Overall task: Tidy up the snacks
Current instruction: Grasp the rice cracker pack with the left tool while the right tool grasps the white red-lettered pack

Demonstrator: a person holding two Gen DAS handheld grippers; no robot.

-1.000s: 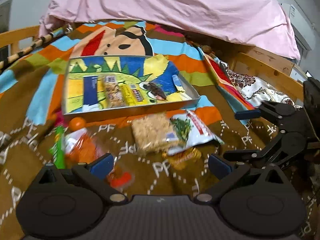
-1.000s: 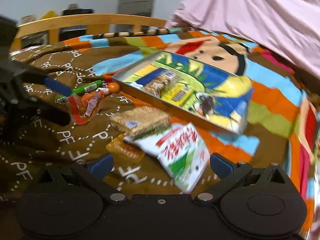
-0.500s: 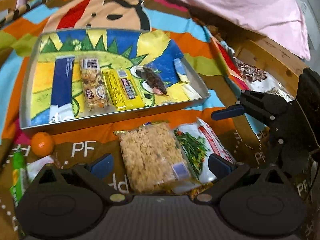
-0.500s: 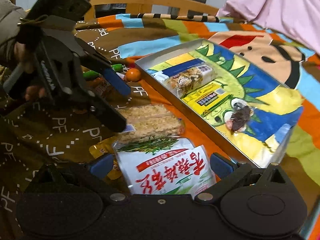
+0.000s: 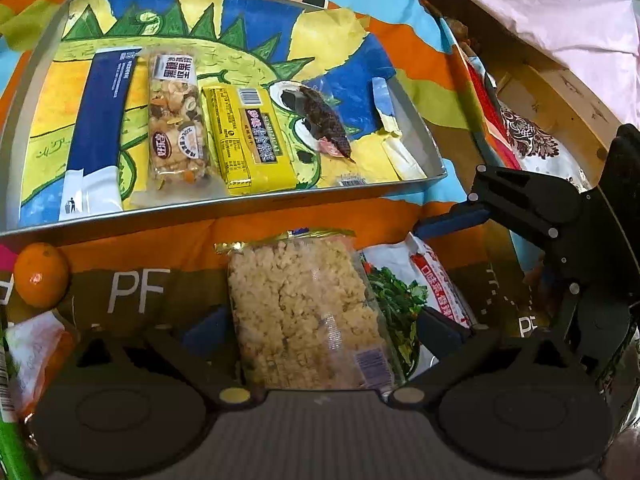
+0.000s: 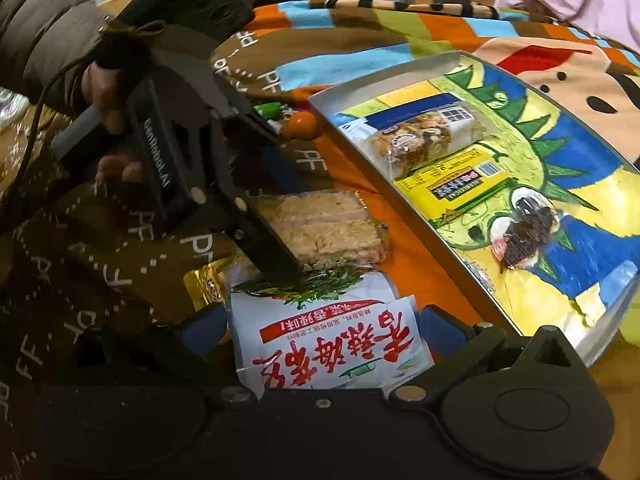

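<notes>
A clear pack of rice crisp (image 5: 304,312) lies on the blanket in front of the grey tray (image 5: 240,202). My left gripper (image 5: 324,328) is open, one blue pad on each side of that pack. Beside it lies a white-and-green snack bag (image 5: 424,280) with red print (image 6: 332,344). My right gripper (image 6: 320,332) is open astride that bag; in the left wrist view the right gripper (image 5: 472,276) reaches in from the right. The tray (image 6: 400,184) holds a blue bar (image 5: 100,128), a nut bar (image 5: 176,116), a yellow pack (image 5: 248,136) and a dark wrapped snack (image 5: 320,120).
An orange (image 5: 40,276) sits left of the rice crisp, near an orange-red wrapper (image 5: 32,352) and a green stick (image 5: 10,440). A gold packet (image 6: 208,284) pokes out under the bags. A person's hand (image 6: 108,96) holds the left gripper (image 6: 286,216). Pink bedding (image 5: 540,0) lies behind.
Both grippers have come forward and down to the blanket. The left now straddles the rice crisp pack and the right straddles the white bag. No snack has moved.
</notes>
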